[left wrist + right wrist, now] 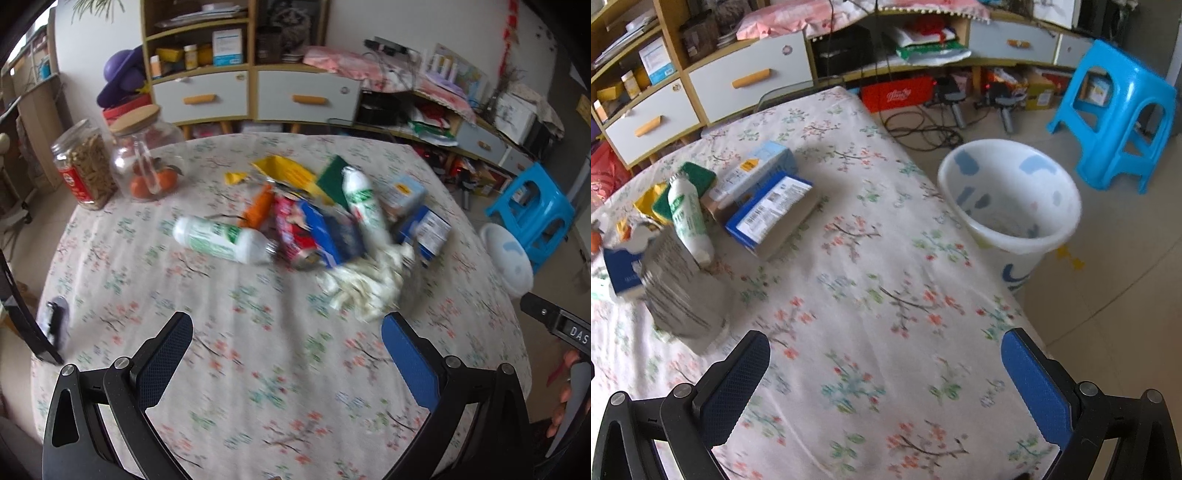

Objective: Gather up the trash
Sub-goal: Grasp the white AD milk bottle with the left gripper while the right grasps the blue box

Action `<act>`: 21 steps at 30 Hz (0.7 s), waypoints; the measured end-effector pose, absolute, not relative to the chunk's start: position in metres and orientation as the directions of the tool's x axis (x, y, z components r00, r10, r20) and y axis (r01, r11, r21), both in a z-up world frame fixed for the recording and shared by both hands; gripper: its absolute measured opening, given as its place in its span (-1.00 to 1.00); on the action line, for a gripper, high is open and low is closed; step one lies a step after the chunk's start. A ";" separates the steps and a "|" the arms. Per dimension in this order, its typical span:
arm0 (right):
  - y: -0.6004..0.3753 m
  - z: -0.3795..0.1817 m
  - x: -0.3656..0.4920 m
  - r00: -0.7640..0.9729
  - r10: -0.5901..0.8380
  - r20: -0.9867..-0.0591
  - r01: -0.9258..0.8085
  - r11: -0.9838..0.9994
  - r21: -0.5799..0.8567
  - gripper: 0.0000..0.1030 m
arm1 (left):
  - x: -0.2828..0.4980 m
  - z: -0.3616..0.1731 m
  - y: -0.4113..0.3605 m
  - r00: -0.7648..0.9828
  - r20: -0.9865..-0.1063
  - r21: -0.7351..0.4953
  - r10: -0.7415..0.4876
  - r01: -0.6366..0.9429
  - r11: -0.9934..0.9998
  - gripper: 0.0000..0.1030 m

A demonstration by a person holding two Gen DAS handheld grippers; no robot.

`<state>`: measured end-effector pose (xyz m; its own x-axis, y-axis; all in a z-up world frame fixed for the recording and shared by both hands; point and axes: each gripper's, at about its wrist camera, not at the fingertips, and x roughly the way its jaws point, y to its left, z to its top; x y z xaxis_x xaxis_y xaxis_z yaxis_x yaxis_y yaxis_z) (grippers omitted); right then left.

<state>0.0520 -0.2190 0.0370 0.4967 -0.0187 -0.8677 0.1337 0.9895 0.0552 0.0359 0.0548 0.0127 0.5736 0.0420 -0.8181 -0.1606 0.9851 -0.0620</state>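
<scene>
We stand over the bench [258, 369], its floral cloth carrying the whole heap of trash [325, 225] toward the far middle, while the white bin [1008, 199] sits on the floor just off the bench's right edge, mouth up and, as far as we can see, nearly empty. The move turns on this: the heap lies ahead of both tools, and the bin lies ahead and to the right of our right hand-held gripper [886, 387], so we judge the right side better placed to drop and the left better placed to pick. From the left hand-held gripper [288, 350] the nearest pieces are the crumpled white paper [369, 288] just ahead to the right, and a white-and-green bottle [221, 240] lying on its side, long axis running left to right across our approach. A second such bottle [689, 218] leans on the boxes. Both tools are spread wide, holding nothing and touching nothing.
</scene>
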 end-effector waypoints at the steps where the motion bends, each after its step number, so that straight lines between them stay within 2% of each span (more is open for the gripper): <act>1: -0.216 0.038 0.060 0.484 -0.008 -0.875 0.126 0.990 0.060 1.00 | 0.042 0.014 0.063 0.566 -0.823 -0.056 0.054 -0.175 0.983 1.00; 9: -0.191 0.022 0.119 0.404 0.052 -0.913 0.070 0.994 0.087 1.00 | 0.090 0.002 0.118 0.473 -0.877 -0.039 0.090 -0.256 0.966 1.00; 14: -0.185 -0.004 0.153 0.324 0.100 -0.941 0.071 0.989 0.130 1.00 | 0.110 -0.023 0.150 0.457 -0.888 -0.126 0.054 -0.355 0.926 0.99; 18: -0.182 -0.022 0.178 0.292 0.124 -0.948 0.089 0.984 0.156 1.00 | 0.129 -0.041 0.162 0.451 -0.891 -0.252 -0.050 -0.400 0.881 0.86; 21: -0.177 -0.029 0.193 0.287 0.136 -0.948 0.088 0.982 0.168 1.00 | 0.142 -0.051 0.159 0.445 -0.894 -0.257 -0.053 -0.412 0.874 0.74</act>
<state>0.1930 -0.1772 -0.0289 0.2868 0.1365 -0.9482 0.0876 0.9819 0.1678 0.1424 0.1590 -0.0512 0.4451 -0.0532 -0.8939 -0.4119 0.8742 -0.2571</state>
